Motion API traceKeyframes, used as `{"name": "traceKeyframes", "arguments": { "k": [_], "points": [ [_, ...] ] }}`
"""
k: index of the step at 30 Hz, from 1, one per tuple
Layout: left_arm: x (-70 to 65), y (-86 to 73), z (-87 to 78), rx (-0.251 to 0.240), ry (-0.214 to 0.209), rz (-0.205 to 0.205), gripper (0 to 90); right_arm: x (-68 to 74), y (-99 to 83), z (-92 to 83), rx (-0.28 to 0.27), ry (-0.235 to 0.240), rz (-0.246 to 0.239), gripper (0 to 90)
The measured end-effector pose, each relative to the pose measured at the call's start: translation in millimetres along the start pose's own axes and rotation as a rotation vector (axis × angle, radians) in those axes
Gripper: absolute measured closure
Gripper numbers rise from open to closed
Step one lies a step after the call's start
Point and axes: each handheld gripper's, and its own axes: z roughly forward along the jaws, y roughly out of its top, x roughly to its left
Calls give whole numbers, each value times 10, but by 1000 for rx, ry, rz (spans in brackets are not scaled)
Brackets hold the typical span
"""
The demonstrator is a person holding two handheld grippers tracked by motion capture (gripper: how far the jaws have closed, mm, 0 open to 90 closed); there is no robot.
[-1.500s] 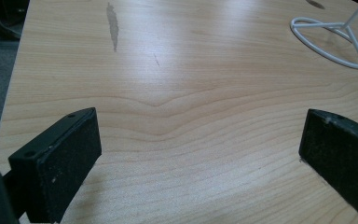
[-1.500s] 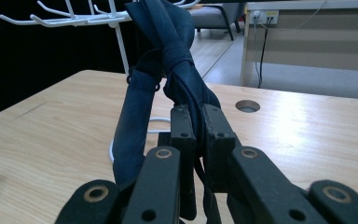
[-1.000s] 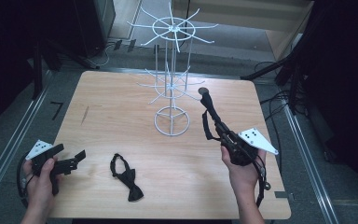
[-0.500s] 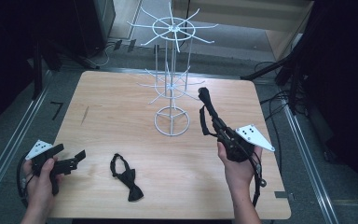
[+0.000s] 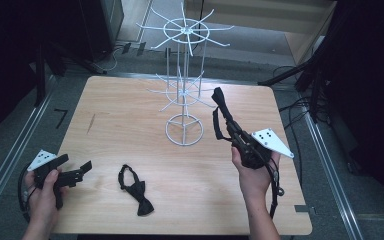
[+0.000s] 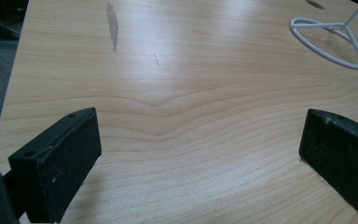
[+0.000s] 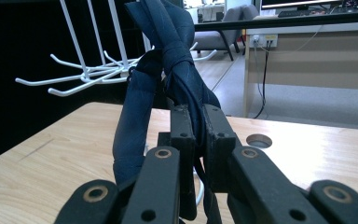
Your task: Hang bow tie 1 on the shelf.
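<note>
Left hand-held gripper [image 5: 80, 170]: ours is parked low at the worktop [image 5: 130, 115] edge, jaws spread, nothing in them.
Spare bow tie [image 5: 136, 190]: lying flat, not hung yet.
Rack [image 5: 184, 100]: hooks look bare.
Right hand-held gripper [image 7: 195, 122]: raised and angled toward the rack, pinching a dark bow tie [image 7: 168, 60] beside the hooks.
</note>
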Motion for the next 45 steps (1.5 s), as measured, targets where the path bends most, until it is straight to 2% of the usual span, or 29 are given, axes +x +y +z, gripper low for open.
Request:
{"name": "traceKeyframes", "arguments": {
  "k": [30,45],
  "points": [
    [-1,0,3,-2,-2,-2,0,81,117,211,-21,21,37,852],
    [0,0,3,0,-2,-2,0,27,93,327,-1,21,79,852]
  ]
}}
